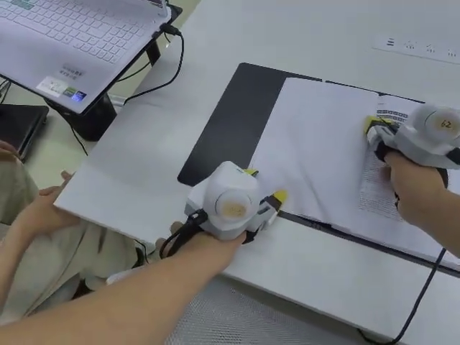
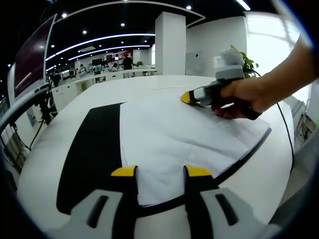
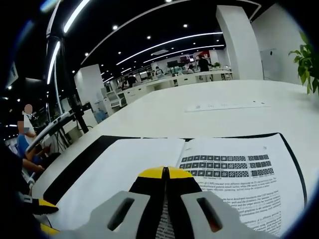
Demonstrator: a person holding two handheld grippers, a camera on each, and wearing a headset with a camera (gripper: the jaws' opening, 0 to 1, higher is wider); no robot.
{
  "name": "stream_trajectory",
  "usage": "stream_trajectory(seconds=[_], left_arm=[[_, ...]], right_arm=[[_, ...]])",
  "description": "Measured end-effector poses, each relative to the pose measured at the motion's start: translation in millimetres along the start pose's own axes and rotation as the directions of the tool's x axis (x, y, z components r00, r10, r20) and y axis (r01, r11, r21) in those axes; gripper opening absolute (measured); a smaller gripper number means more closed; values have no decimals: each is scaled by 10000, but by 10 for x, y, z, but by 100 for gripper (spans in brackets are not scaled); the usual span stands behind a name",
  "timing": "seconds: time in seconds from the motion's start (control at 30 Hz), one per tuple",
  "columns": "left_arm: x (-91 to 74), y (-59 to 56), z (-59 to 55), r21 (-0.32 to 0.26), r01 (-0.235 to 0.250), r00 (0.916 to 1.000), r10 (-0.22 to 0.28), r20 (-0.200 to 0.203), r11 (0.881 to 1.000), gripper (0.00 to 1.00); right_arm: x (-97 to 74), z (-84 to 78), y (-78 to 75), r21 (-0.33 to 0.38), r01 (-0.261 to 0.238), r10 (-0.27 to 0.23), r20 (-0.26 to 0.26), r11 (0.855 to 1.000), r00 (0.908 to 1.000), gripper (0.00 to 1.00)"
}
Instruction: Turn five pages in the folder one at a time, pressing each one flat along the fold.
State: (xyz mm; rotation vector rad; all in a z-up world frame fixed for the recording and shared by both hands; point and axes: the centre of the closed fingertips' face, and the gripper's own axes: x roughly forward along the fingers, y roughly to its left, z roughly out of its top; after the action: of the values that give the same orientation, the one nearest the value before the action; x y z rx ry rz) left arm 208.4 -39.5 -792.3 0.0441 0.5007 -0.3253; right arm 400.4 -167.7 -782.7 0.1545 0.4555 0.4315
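Note:
The folder [image 1: 230, 122] lies open on the white table, its black cover flat at the left. A blank white page [image 1: 316, 144] lies over the left side and a printed page [image 1: 377, 190] covers the right. My left gripper [image 1: 264, 184] sits at the folder's near edge. In the left gripper view it [image 2: 160, 172] is open, with the white page's [image 2: 164, 134] near corner between its yellow tips. My right gripper [image 1: 374, 128] rests tip-down near the fold. In its own view it [image 3: 164, 173] is shut, lying on the printed page [image 3: 234, 169] just beside the fold, holding nothing.
A laptop [image 1: 79, 36] on a stand sits at the far left, with a black cable [image 1: 154, 79] running off it. A power strip [image 1: 424, 47] lies at the far right. Another person's hands [image 1: 36, 208] rest at the table's left edge. Bare tabletop lies beyond the folder.

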Motion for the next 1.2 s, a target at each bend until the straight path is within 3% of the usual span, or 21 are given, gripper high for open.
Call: stream_trajectory(seconds=[0.33,0.57,0.97,1.2], left_arm=[[-5,-21,4,-35,-4,10000,4,28,10000,36],[-14,-23,7,-45,-2,10000,2,50,10000,36],[-35,-20,11,-46,1,10000,-1,82,10000,36],[-44,-15,11,-50,2,9999,-1,112,10000,36]], right_arm=[[321,159,-176,-325,258,-257,23,9991,9997,0],[439,261,-179,-580,298,-316,-292,9979,9991,0],[287,149,-142,-292,109,-116,-253,9995,9996,0],[52,42,-38,-96,-196,193,-339,9998,9992,0]])
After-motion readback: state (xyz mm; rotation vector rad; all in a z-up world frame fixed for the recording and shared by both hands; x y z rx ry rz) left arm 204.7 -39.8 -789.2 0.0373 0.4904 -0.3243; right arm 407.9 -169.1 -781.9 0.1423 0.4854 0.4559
